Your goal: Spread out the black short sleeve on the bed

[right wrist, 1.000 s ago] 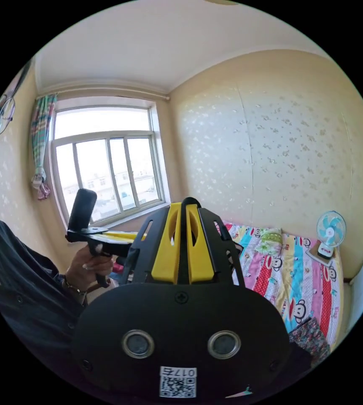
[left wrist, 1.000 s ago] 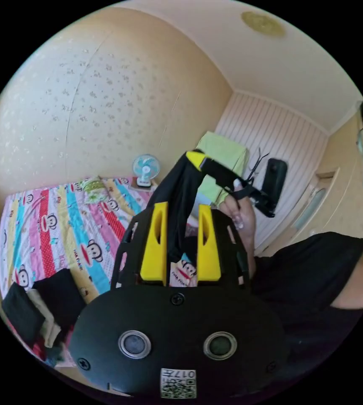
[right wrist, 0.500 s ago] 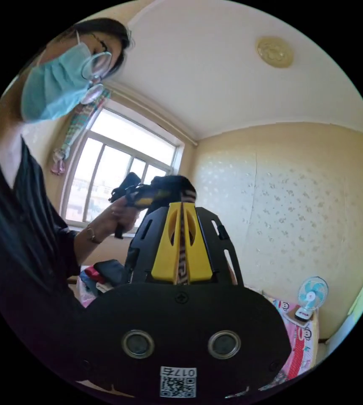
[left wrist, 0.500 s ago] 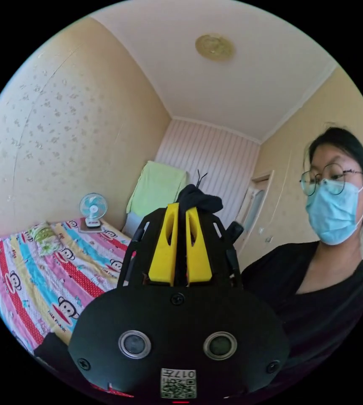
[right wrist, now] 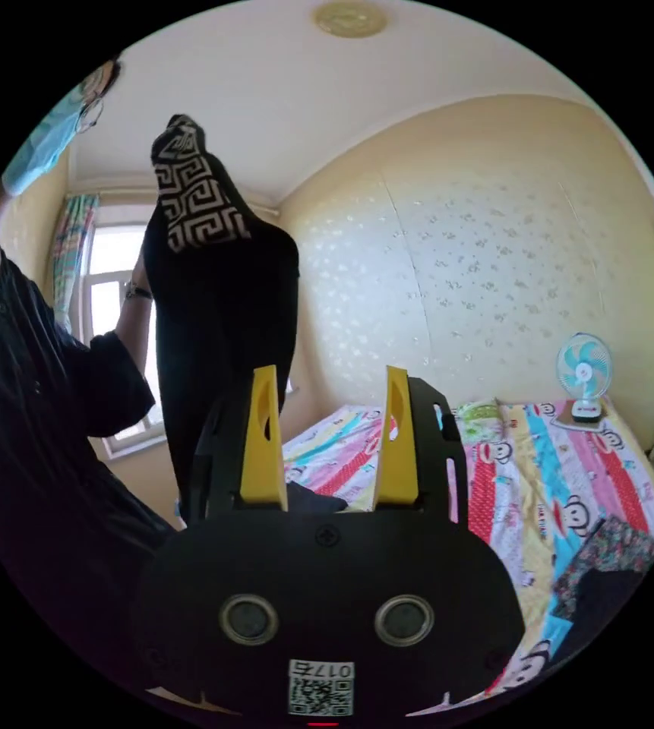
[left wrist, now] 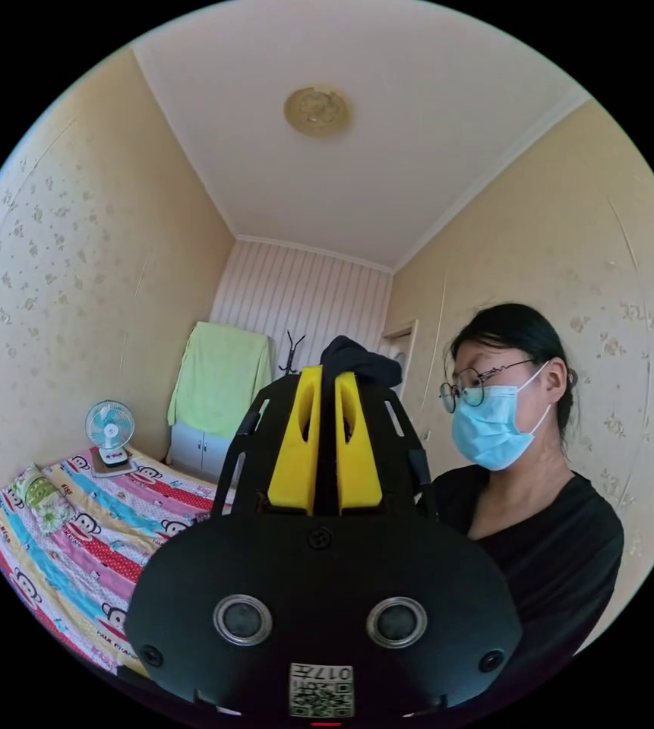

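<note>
Black short sleeve (right wrist: pixel 220 319) hanging vertically

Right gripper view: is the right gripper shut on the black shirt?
No, the right gripper stands open with nothing between its jaws, and the black shirt hangs beside it from above.

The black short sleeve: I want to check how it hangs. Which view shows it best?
The right gripper view: the black short sleeve hangs there at full length, patterned band on top, above the bed. The left gripper view gives just a bunched bit of it poking past the left gripper, whose jaws pinch it.
</note>
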### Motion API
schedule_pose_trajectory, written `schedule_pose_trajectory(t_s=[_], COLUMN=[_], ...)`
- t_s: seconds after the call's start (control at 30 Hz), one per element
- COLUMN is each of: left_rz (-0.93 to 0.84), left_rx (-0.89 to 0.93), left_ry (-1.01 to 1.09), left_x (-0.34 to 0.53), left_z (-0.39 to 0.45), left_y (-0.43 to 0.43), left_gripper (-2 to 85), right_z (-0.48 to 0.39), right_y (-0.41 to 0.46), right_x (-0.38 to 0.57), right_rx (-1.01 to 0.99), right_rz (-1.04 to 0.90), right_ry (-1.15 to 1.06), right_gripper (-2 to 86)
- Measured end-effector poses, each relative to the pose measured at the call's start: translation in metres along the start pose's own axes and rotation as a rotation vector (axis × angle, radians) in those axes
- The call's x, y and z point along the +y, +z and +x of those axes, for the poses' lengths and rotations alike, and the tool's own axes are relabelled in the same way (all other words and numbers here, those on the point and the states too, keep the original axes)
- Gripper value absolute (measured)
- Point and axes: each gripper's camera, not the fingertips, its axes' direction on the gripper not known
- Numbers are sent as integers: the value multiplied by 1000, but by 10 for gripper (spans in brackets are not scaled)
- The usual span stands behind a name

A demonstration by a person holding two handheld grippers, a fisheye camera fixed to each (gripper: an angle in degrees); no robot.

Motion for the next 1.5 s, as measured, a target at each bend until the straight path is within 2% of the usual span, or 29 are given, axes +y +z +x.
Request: schedule_pose_trajectory(t_s=[0.1,0.2,0.3,0.4,0.47,0.53,0.6,0.67,0.8,0.87,0.93,0.97,1.0,1.03,1.07,1.1,1.23,1.4,1.5], left_rz=[-28,-43,-21,-20,-52,-78,-76,23,134,143,79,0,-34,-41,13,21,-83,-79,-103], left_rx=[-21,-35,-95,-273,-481,-528,-465,-333,-274,-419,-556,-592,-575,-472,-339,-309,-448,-244,-238], left_ry=[-16,-56,-111,-185,-254,-275,-273,-247,-115,-228,-372,-511,-607,-746,-772,-781,-747,-736,-726], left_x=[-7,-8,-2,16,40,60,76,84,52,22,9,12,18,34,48,53,70,96,94], left_z=[1,-4,-8,-15,-24,-29,-31,-28,-11,-31,-77,-122,-147,-185,-203,-208,-206,-197,-175], left_y=[-4,-15,-46,-82,-101,-107,-111,-123,-141,-149,-149,-147,-147,-147,-145,-143,-135,-147,-147], left_gripper=[9,12,16,21,20,15,12,10,8,7,6,5,5,4,3,3,2,2,0], right_z=[4,7,12,20,20,14,-3,-19,-46,-42,-18,13,54,74,104,122,163,220,226], right_y=[17,25,-4,-39,-53,-65,-81,-93,-112,-99,-58,-21,14,26,37,37,5,-74,-112], right_x=[-26,-56,-92,-135,-163,-188,-214,-232,-282,-310,-340,-352,-354,-351,-342,-330,-293,-250,-246], right_rx=[-120,-174,-114,-118,-172,-207,-199,-176,17,181,353,459,534,538,474,377,317,-52,-70], right_rz=[87,69,193,375,427,451,477,521,582,487,232,15,-180,-254,-356,-401,-414,-353,-296], right_ry=[0,-69,-96,-76,-104,-150,-235,-317,-434,-424,-406,-383,-298,-253,-192,-176,-148,-13,11], right_gripper=[173,64,28,21,19,18,17,16,14,13,11,10,10,9,9,9,7,8,8])
